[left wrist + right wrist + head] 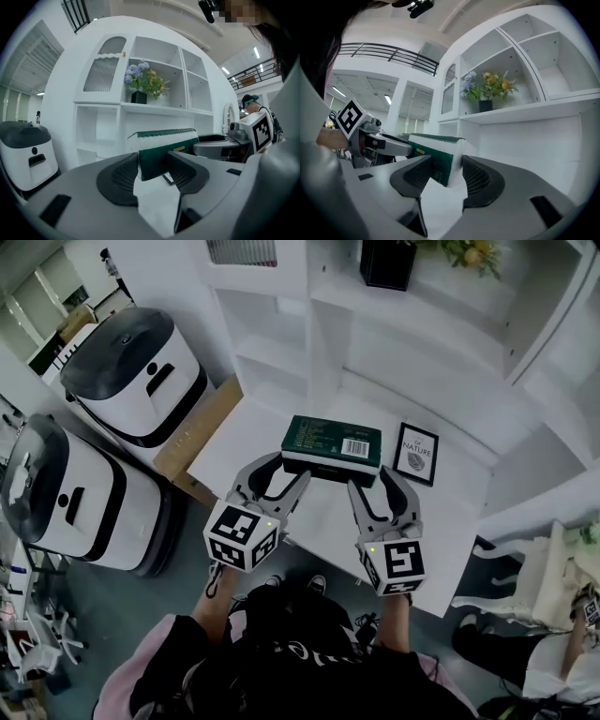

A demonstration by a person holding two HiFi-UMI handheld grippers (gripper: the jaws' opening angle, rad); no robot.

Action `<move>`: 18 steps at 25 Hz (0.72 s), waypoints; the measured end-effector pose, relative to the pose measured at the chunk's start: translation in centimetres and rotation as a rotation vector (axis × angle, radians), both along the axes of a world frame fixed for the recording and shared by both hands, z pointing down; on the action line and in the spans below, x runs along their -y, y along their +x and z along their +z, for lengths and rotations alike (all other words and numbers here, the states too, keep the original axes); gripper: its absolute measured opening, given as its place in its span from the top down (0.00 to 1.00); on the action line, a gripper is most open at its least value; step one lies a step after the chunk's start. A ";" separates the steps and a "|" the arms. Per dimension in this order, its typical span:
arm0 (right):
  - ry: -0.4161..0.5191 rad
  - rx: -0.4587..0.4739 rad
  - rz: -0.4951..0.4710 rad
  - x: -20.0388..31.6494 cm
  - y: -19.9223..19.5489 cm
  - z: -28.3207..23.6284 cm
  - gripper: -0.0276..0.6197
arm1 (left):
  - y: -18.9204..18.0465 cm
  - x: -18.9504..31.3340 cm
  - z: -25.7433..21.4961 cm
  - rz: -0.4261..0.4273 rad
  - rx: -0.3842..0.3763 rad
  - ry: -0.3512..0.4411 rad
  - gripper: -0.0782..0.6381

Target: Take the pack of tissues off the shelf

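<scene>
Pack of tissues [332, 448], one only, pinched by two claws: left claw [284, 472] and right claw [373, 479].

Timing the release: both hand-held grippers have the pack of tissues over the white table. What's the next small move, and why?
Probably lower it flat onto the bare table, beside the picture frame, before opening. The pack of tissues is off the shelf, with the left hand-held gripper and right hand-held gripper clamping its ends. Whether it rests on the table yet is unclear.

place: indoor hall | cues: display shelving [403, 352], balcony railing [389, 50], white machines [141, 371]
</scene>
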State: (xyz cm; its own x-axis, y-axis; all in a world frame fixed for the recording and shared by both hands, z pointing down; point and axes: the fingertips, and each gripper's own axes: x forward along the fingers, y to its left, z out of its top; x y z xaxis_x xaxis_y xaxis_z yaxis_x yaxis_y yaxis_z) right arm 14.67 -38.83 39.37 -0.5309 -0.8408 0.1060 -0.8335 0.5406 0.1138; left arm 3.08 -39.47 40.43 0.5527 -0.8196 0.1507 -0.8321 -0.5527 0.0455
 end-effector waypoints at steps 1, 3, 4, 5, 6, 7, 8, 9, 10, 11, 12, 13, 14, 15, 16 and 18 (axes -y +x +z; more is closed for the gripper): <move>-0.004 0.003 -0.006 -0.2 -0.5 0.2 0.61 | -0.6 -0.3 0.1 -0.006 0.002 0.001 0.60; -0.008 0.016 -0.015 -0.6 -1.8 0.4 0.62 | -1.8 -0.8 0.1 -0.017 0.010 0.008 0.60; -0.010 0.020 -0.019 -0.8 -2.5 0.4 0.62 | -2.5 -1.1 0.1 -0.021 0.018 0.012 0.60; -0.011 0.023 -0.022 -1.1 -3.2 0.4 0.62 | -3.1 -1.4 0.1 -0.024 0.024 0.016 0.60; -0.010 0.024 -0.026 -1.3 -3.8 0.3 0.61 | -3.8 -1.7 0.0 -0.027 0.028 0.020 0.60; -0.007 0.024 -0.029 -1.5 -4.4 0.1 0.62 | -4.3 -2.0 -0.1 -0.030 0.028 0.023 0.60; -0.005 0.022 -0.031 -1.8 -4.9 0.0 0.62 | -4.9 -2.3 -0.3 -0.032 0.025 0.026 0.60; -0.002 0.021 -0.032 -2.1 -5.5 -0.1 0.62 | -5.5 -2.6 -0.4 -0.034 0.021 0.029 0.60; 0.001 0.020 -0.032 -2.6 -6.2 -0.1 0.62 | -6.3 -3.1 -0.5 -0.034 0.015 0.032 0.60; 0.003 0.019 -0.031 -3.2 -7.2 -0.2 0.61 | -7.3 -3.7 -0.6 -0.032 0.009 0.036 0.60; 0.005 0.020 -0.028 -4.0 -8.3 -0.2 0.61 | -8.4 -4.4 -0.6 -0.029 0.003 0.039 0.60; 0.006 0.019 -0.025 -4.7 -9.4 -0.2 0.62 | -9.5 -5.1 -0.6 -0.025 -0.002 0.040 0.60; 0.006 0.017 -0.022 -5.5 -10.5 -0.2 0.62 | -10.6 -5.8 -0.5 -0.021 -0.006 0.040 0.60; 0.005 0.014 -0.018 -6.2 -11.5 -0.2 0.62 | -11.5 -6.5 -0.5 -0.016 -0.011 0.039 0.60; 0.003 0.011 -0.015 -6.9 -12.3 -0.1 0.62 | -12.4 -7.1 -0.4 -0.011 -0.015 0.040 0.60; -0.001 0.009 -0.008 -8.3 -14.0 0.0 0.62 | -14.1 -8.4 -0.2 -0.002 -0.021 0.040 0.60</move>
